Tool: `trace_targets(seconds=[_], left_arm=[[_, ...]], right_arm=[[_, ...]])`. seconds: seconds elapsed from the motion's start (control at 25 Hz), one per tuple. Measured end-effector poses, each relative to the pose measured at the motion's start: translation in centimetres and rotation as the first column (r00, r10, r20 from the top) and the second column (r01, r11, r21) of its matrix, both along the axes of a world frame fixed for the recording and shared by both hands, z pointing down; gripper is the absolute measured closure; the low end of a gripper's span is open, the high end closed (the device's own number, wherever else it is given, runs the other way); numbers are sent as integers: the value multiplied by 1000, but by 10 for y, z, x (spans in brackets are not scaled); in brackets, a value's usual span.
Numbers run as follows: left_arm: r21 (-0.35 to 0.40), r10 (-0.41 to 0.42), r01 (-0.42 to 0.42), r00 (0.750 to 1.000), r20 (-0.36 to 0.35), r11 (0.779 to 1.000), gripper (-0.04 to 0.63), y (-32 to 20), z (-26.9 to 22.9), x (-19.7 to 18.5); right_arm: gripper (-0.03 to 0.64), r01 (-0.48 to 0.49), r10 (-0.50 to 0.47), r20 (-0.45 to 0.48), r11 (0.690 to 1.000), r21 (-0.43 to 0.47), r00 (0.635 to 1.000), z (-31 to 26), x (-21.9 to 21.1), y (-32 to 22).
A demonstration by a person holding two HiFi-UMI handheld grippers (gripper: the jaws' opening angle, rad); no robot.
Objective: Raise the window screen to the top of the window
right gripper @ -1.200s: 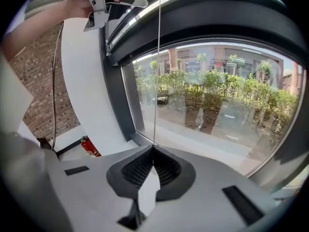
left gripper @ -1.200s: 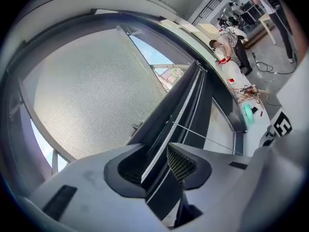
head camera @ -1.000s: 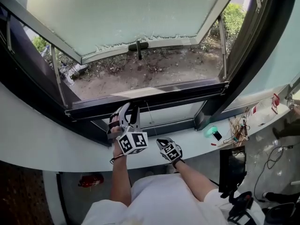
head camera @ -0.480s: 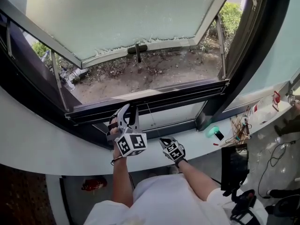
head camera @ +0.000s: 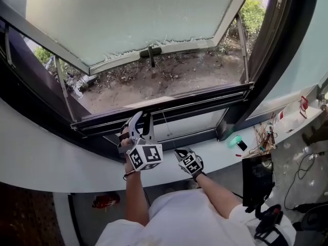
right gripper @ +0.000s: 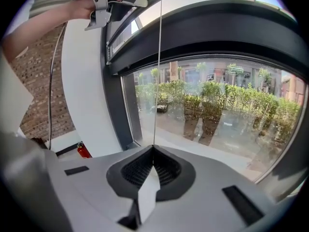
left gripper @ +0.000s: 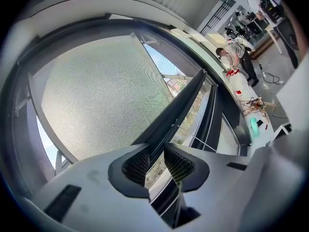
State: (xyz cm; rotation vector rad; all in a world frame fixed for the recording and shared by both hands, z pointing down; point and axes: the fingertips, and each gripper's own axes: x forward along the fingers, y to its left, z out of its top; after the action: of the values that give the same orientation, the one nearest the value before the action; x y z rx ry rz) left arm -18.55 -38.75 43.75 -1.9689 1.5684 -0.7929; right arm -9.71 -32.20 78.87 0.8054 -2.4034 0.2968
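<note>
The window screen's dark bottom bar [head camera: 205, 99] runs across the open window just above the sill. My left gripper [head camera: 142, 118] reaches up to the bar's left part. In the left gripper view the bar [left gripper: 178, 108] passes between the pads, with the grey mesh [left gripper: 101, 95] behind it. The left gripper [left gripper: 157, 163] has just been closing and now clamps the bar. My right gripper [head camera: 187, 163] sits lower, by the sill. In its own view the right gripper [right gripper: 153, 166] is shut on a thin pull cord [right gripper: 159, 71] with a white tab [right gripper: 147, 197].
A frosted sash [head camera: 133, 19] with a dark handle [head camera: 150, 52] tilts outward over bare ground. The white sill [head camera: 215, 150] carries a green object [head camera: 233, 141] and loose wires [head camera: 264, 135] at the right. A red fire extinguisher [head camera: 106, 201] stands below.
Both grippers keep their places, the left at the bar and the right by the sill. Only the head view has shifted slightly.
</note>
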Motion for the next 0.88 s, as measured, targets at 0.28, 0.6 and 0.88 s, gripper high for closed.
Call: trace_targets(seconds=[0.28, 0.6, 0.88], left_arm=[[28, 0, 1, 1000, -25, 1000, 508, 2, -12, -2], [86, -8, 10, 1000, -18, 996, 508, 1, -45, -3], [96, -9, 11, 1000, -18, 995, 508, 0, -53, -3]], right_arm=[[615, -17, 16, 31, 999, 27, 999, -9, -3, -3], [615, -21, 14, 91, 996, 85, 996, -47, -16, -14], [615, -15, 6, 102, 996, 88, 995, -51, -17, -15]])
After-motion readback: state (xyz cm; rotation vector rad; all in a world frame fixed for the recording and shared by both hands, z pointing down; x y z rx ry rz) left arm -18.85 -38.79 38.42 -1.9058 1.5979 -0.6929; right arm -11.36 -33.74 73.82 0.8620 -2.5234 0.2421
